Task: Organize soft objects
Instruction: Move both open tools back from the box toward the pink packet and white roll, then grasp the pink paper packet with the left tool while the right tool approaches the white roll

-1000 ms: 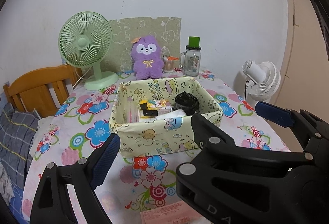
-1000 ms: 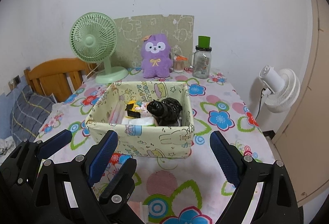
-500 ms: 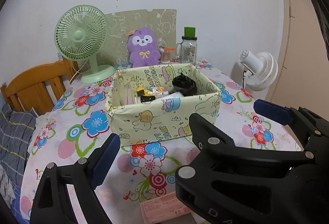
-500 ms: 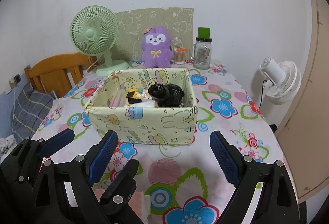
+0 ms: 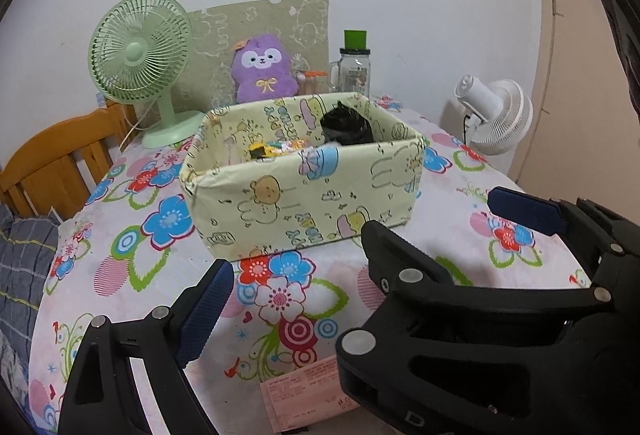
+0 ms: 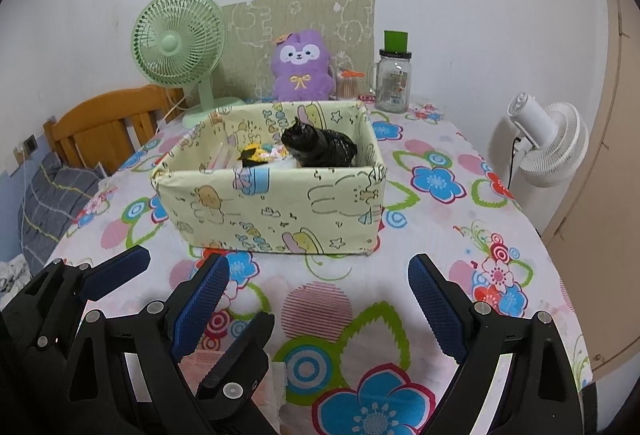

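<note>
Floral tablecloth (image 6: 436, 211) under cartoon-printed box (image 6: 276, 211) with partly legible "HAPPY" lettering, left claw (image 6: 168, 267) and right claw (image 6: 320, 299) both agape, empty.

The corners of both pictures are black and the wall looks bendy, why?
Left wrist view: fisheye lens, so dark corners frame a round picture and the door frame bows; the yellow box stays sharp. Right wrist view: same dark rim and curving; the white fan leans outward; soft, even room light, faint shadows, no strong glare.
</note>
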The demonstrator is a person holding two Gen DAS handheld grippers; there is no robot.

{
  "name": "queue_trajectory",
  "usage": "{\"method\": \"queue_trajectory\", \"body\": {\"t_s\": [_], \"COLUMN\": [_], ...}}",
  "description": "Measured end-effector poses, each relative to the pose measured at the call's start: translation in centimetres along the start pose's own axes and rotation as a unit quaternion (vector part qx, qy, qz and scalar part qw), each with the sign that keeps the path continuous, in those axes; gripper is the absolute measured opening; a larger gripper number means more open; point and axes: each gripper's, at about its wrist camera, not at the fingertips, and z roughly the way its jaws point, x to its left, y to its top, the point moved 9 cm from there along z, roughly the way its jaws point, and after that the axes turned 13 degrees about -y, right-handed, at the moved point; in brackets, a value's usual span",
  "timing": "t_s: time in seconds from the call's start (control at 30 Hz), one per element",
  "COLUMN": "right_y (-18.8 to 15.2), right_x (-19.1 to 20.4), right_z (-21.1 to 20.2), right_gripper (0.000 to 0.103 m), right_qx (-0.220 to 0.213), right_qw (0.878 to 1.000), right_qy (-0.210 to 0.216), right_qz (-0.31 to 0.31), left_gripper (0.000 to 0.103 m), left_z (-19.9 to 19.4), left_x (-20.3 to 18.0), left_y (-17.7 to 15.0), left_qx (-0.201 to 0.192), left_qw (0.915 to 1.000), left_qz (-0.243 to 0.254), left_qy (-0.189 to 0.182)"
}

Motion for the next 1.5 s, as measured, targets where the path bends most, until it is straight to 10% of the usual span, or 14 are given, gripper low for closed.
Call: {"method": "queue_trajectory", "body": {"t_s": [1.1, 1.5], "right_y": [-5.5, -5.4], "right_x": [0.4, 0.2], "right_z": [3.1, 3.8], "right_gripper": [0.093, 0.093], "right_qx": [0.077, 0.085], "right_qw": [0.997, 0.996], "right_qy": [-0.005, -0.007], "right_qz": [0.004, 0.007], "left_gripper": [0.093, 0.046], "left_z": [3.0, 3.5], "left_x": [0.8, 2.0], "left_y": [-4.7, -4.7], "left_qx": [0.058, 0.062], "left_qw": [0.9980, 0.9978], "left_qz": [0.015, -0.012], "left_qy": [-0.016, -0.021]}}
